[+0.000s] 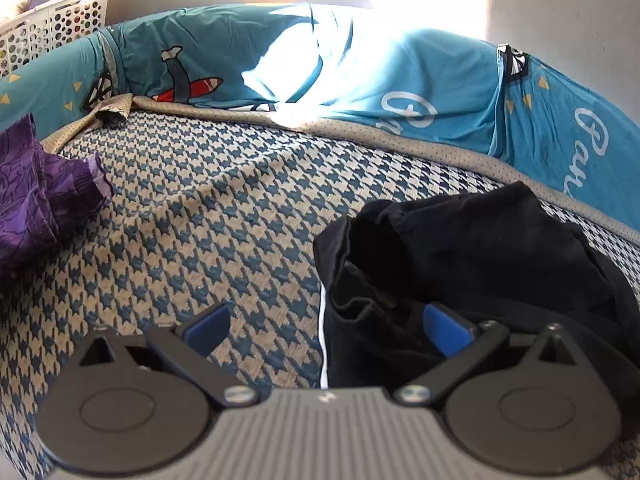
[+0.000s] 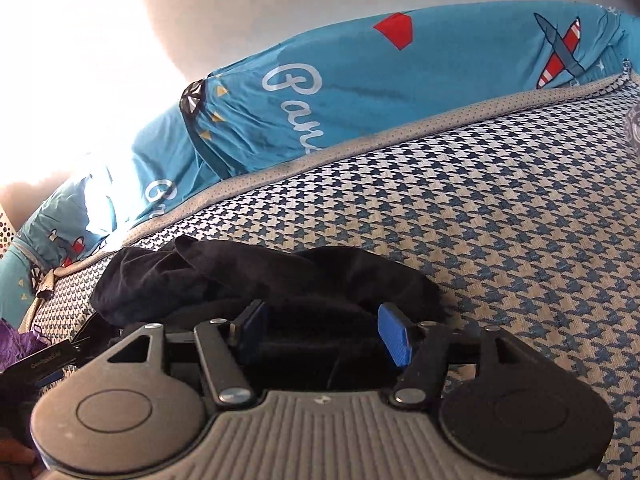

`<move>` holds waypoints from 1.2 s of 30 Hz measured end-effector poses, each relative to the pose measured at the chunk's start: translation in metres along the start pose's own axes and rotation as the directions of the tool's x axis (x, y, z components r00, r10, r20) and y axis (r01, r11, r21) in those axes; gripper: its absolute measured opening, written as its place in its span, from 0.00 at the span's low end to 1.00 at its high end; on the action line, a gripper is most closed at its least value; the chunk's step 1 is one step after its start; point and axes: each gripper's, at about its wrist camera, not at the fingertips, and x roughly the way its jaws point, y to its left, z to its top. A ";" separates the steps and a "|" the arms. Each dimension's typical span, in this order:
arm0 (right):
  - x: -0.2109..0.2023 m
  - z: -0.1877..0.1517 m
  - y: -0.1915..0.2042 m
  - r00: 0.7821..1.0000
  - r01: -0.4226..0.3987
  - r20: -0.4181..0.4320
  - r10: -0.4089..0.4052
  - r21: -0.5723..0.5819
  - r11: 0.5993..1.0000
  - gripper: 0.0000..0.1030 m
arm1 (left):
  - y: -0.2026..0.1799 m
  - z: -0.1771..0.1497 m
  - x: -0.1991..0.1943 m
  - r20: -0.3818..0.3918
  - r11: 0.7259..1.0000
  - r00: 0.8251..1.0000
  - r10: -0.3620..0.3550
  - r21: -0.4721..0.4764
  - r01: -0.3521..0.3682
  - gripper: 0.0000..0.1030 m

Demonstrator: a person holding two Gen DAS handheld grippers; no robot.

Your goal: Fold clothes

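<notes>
Black garment (image 1: 472,264) lies bunched on the bed (image 1: 224,216), lower right of the left-wrist frame, lower centre-left of the right-wrist frame; not flat, not squared; a white stripe (image 1: 323,336) runs down its near edge.

Left hand-held gripper (image 1: 328,324): fingers wide apart, one blue pad (image 1: 208,326) over bare bed, the other pad (image 1: 446,330) over black cloth; nothing clamped. Right hand-held gripper (image 2: 322,338): fingers apart, black cloth between and under them; no pinch visible.

Risks, as judged: layers are heaped, so a closing pinch may take several plies or only a loose ridge, and the heap would lift as a lump; left gripper straddles the cloth edge, so it could close on bed cover alone; glare at upper centre hides the far edge.

View differences: left-wrist view alone shows the white basket (image 1: 52,20) upper left and the stripe; purple garment (image 1: 44,196) is plain there, only a scrap at lower left (image 2: 18,346) in the right-wrist view; right-wrist view alone shows the open bed to the right and a grey patterned scrap (image 2: 632,128) at right edge; both show the teal bedding (image 2: 360,92) behind.
</notes>
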 end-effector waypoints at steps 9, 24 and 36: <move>0.021 -0.002 0.057 0.995 -0.099 -0.019 0.097 -0.114 0.989 0.59 | -0.006 -0.011 0.019 -0.108 0.999 0.994 0.026 0.049 -0.021 1.00; 0.061 -0.014 0.144 0.965 -0.255 -0.045 0.257 -0.375 0.892 0.60 | 0.001 -0.016 0.028 -0.162 1.000 0.987 0.010 0.010 -0.009 1.00; 0.089 -0.012 0.170 0.953 -0.277 -0.029 0.300 -0.480 0.832 0.66 | 0.005 -0.015 0.029 -0.171 1.000 0.985 -0.006 0.006 0.007 1.00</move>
